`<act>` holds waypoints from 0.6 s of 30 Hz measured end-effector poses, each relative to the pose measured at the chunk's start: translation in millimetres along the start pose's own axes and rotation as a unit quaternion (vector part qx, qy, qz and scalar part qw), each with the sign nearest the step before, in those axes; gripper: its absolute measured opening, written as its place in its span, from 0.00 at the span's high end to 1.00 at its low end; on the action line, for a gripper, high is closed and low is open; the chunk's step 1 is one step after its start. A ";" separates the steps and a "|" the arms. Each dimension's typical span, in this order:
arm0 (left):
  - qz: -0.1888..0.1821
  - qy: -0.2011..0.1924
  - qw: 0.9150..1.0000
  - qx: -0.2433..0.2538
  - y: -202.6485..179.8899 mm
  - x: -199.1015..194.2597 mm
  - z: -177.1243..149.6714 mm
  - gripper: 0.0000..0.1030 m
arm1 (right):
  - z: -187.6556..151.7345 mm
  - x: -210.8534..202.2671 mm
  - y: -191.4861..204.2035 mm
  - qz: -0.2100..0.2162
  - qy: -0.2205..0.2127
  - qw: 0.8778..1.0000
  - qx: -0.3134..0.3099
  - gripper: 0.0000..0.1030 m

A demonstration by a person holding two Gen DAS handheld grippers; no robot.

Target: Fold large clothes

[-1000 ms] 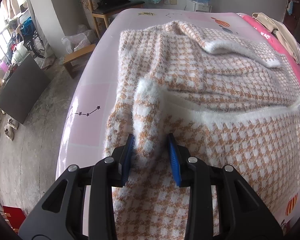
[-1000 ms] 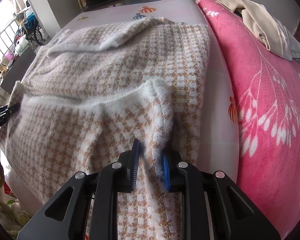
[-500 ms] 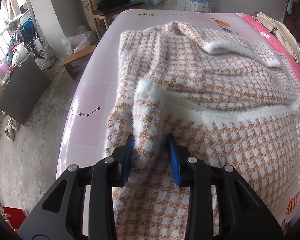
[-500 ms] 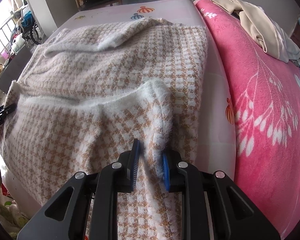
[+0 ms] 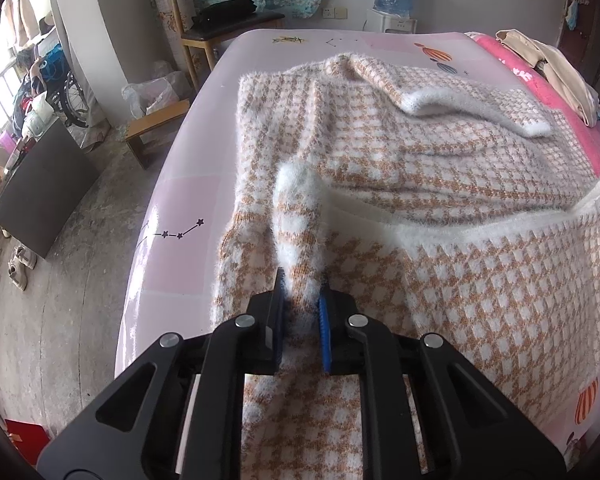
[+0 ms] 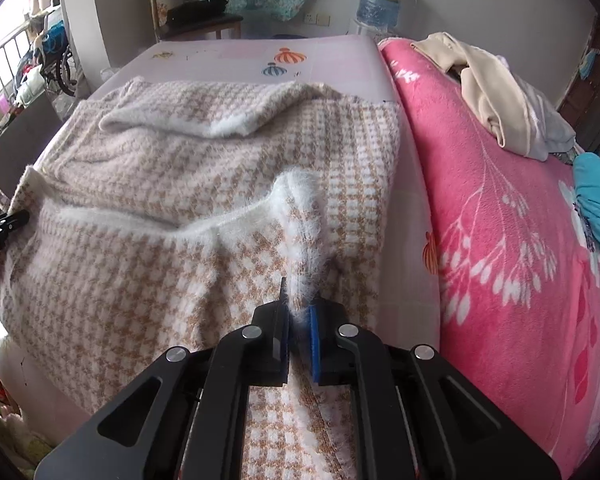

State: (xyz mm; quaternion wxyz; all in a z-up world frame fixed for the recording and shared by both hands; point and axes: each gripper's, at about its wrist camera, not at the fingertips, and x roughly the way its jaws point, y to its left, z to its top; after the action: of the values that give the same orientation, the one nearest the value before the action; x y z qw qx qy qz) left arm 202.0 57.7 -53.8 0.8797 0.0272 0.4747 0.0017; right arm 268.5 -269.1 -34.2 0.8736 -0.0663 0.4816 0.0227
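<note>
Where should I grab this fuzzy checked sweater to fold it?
Take the checked sweater by its white fuzzy edge, one corner per tool, coming from the near side. That edge lies raised across the bed and both tools already pinch it.

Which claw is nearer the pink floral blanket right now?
Right. The right claw grips the sweater at its edge beside the pink blanket; the left claw grips the opposite edge, by the bed's floor side.
</note>
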 end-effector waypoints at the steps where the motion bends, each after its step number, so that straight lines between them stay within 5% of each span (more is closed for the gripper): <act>1: -0.002 0.000 1.000 0.000 0.4 0.0 0.4 0.88 | -0.1 -4.3 1.2 -0.002 -0.005 1.000 0.001 0.93; 18: -0.020 -0.005 1.000 -0.004 6.6 -1.4 -0.3 0.89 | -4.4 -16.6 12.3 -0.026 -0.017 0.999 0.007 0.93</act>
State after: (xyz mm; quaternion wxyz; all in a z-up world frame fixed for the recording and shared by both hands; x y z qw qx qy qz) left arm 201.2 64.3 -52.4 0.8818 0.0147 0.4712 -0.0140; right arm 254.6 -257.2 -23.7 0.8823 -0.0720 0.4651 -0.0023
